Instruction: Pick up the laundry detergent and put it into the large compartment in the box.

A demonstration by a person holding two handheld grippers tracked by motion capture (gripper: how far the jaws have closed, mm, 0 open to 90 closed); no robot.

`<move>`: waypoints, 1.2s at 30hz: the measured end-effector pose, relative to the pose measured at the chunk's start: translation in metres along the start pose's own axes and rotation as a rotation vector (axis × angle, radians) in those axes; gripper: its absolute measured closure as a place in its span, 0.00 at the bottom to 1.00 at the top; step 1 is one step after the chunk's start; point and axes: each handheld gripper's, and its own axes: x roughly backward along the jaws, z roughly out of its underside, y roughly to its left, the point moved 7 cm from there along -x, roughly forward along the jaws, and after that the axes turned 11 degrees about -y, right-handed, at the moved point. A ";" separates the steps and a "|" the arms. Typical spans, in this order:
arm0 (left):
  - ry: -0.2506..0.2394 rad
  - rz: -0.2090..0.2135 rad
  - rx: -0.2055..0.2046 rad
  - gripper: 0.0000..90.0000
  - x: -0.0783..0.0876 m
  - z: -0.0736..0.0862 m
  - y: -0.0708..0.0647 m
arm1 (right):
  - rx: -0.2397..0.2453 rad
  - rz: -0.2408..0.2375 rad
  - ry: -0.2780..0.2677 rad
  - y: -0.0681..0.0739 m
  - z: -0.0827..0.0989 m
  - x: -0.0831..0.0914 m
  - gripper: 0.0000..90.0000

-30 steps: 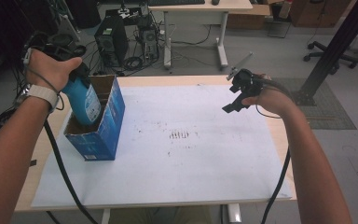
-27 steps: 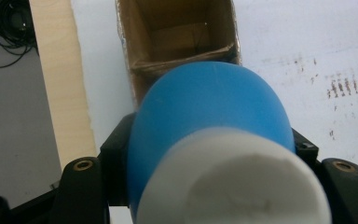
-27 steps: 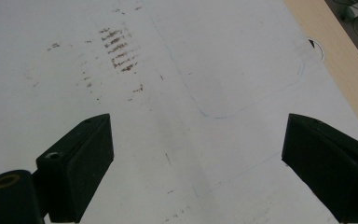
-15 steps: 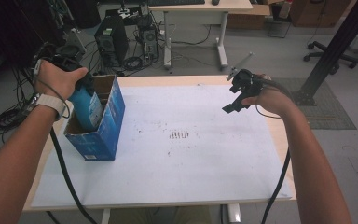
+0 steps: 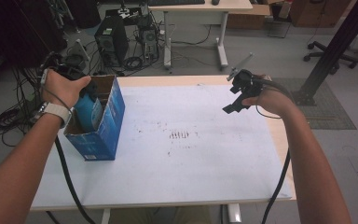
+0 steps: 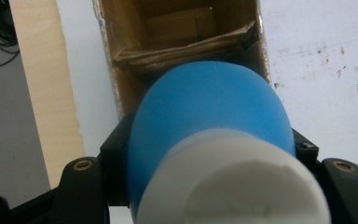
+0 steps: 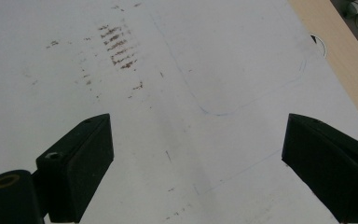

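Landmark: the blue cardboard box (image 5: 103,122) stood open-topped near the left edge of the counter (image 5: 177,172); every place below is given against it.
Left tongs: seen in the left gripper view, the left tongs (image 6: 205,186) were clenched on the blue bottle (image 6: 212,126), one black jaw pressed to each flank, its white cap (image 6: 233,184) nearest the camera.
Bottle's place: directly above the box's open mouth, base pointing down into it; in the high view the bottle (image 5: 89,112) sat partly inside the box, just within its left wall.
Hand: the left hand (image 5: 65,86) was over the box's far-left corner, wrist above the box's left side.
Box interior: brown, with a folded inner flap (image 6: 182,46) lying across it just beyond the bottle's base.
Step in hand: judged to be lowering the bottle into the box.
Doing it well: keep the bottle upright and centred between the box's walls, steer its base clear of the flap so it does not catch, and hold the grip until the base rests on the box floor.
Risk: nudging the left wall could shove or tip the light box.
Right tongs: well to the right of the box, the right tongs (image 5: 238,95) hovered above the counter; jaws released, spread wide with nothing between them.
Stains: brown marks (image 5: 181,135) lay on the white sheet between the box and the right tongs.
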 end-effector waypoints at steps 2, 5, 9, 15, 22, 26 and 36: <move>0.001 0.003 0.000 0.42 -0.004 0.001 0.000 | -0.001 0.002 0.002 0.000 0.000 0.001 0.10; 0.000 0.000 0.003 0.42 -0.009 0.004 0.001 | -0.002 0.004 0.003 0.000 0.001 0.001 0.10; 0.006 -0.004 0.002 0.42 -0.016 0.007 0.001 | -0.005 0.006 0.004 -0.001 0.002 0.002 0.10; 0.009 -0.002 0.000 0.42 -0.024 0.012 0.001 | -0.008 0.004 0.004 0.000 0.003 0.000 0.10; 0.006 -0.003 -0.006 0.42 -0.031 0.014 0.000 | -0.007 0.002 0.008 0.000 0.003 -0.002 0.10; 0.006 -0.004 -0.012 0.42 -0.036 0.016 0.000 | -0.008 0.000 0.009 0.000 0.004 -0.003 0.10; 0.009 0.000 -0.024 0.42 -0.046 0.021 -0.002 | -0.014 0.002 0.009 -0.001 0.006 -0.002 0.10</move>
